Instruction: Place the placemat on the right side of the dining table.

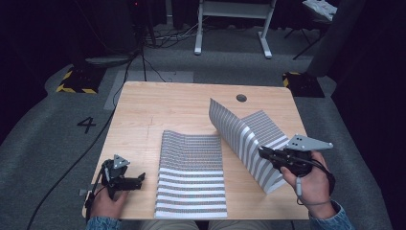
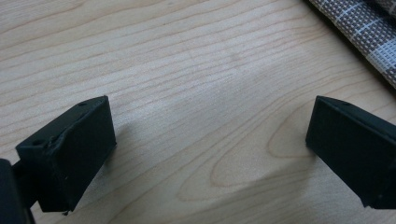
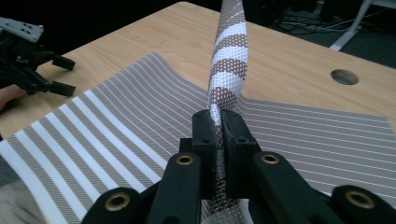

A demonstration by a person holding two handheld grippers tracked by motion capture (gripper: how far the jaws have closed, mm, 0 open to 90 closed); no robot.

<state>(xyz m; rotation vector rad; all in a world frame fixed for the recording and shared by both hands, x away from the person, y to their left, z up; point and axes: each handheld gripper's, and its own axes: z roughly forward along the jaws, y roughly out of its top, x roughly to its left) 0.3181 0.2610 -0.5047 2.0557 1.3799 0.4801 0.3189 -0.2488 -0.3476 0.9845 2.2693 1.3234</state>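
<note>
A woven mat [image 1: 191, 177] with grey and white stripes lies flat at the front middle of the wooden table [image 1: 158, 105]. Its right part [image 1: 239, 134] is raised off the table and curls upward. My right gripper [image 1: 262, 152] is shut on the edge of that raised part; in the right gripper view the jaws [image 3: 219, 116] pinch the fabric, which rises as a narrow striped band [image 3: 229, 56]. My left gripper [image 1: 140, 179] rests at the front left of the table, open, with bare wood between its jaws [image 2: 210, 140]. A corner of the mat [image 2: 369, 32] lies beyond it.
A round cable hole [image 1: 241, 97] sits near the table's far edge. A black cable [image 1: 72, 165] runs across the grey carpet on the left, past a painted number [image 1: 86, 124]. A white desk frame [image 1: 230, 28] stands behind the table.
</note>
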